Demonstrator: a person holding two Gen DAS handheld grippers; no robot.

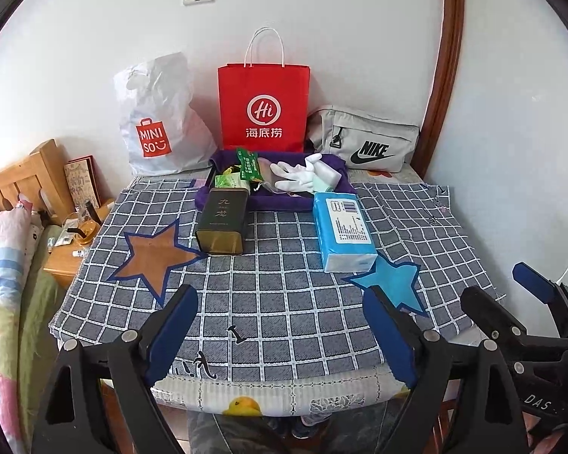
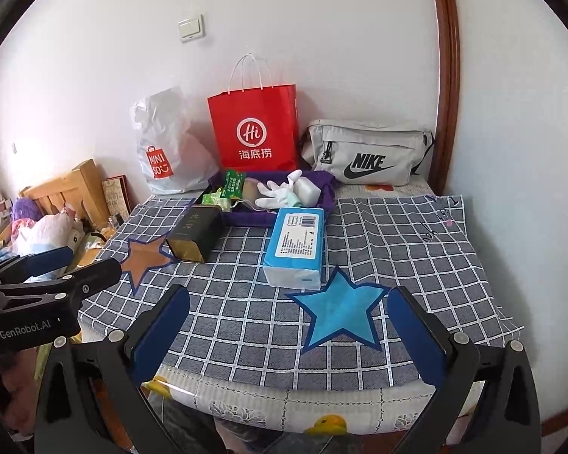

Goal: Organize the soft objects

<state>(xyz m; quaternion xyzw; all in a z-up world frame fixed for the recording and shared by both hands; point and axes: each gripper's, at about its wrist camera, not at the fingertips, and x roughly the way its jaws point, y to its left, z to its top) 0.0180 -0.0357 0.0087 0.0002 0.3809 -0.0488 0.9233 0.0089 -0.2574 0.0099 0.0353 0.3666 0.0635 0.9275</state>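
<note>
Tissue pack (image 1: 342, 231), blue, lies flat on the checked cloth (image 1: 276, 302) straight ahead of your left gripper (image 1: 280, 331), toward its right finger; from your right gripper (image 2: 289, 335) it sits ahead and slightly left, its near end touching the blue star patch (image 2: 339, 308). Both grippers hover over the cloth's near edge, jaws spread wide, holding nothing. One dark tea tin (image 1: 221, 223) lies ahead-left of the left gripper, beside the one brown star patch (image 1: 151, 259). Behind tin and pack, one purple tray (image 1: 272, 202) holds one white glove (image 1: 297, 174), green snack packets (image 1: 248, 164) and a pale wrapped item; count of packets unclear. Against the wall beyond: one white Miniso bag (image 1: 159, 121), one red paper bag (image 1: 263, 108), one grey Nike pouch (image 1: 367, 143). Tin and pack lie between your fingers and the tray. Wooden bedside stand (image 1: 66, 257) with clutter is far left.
</note>
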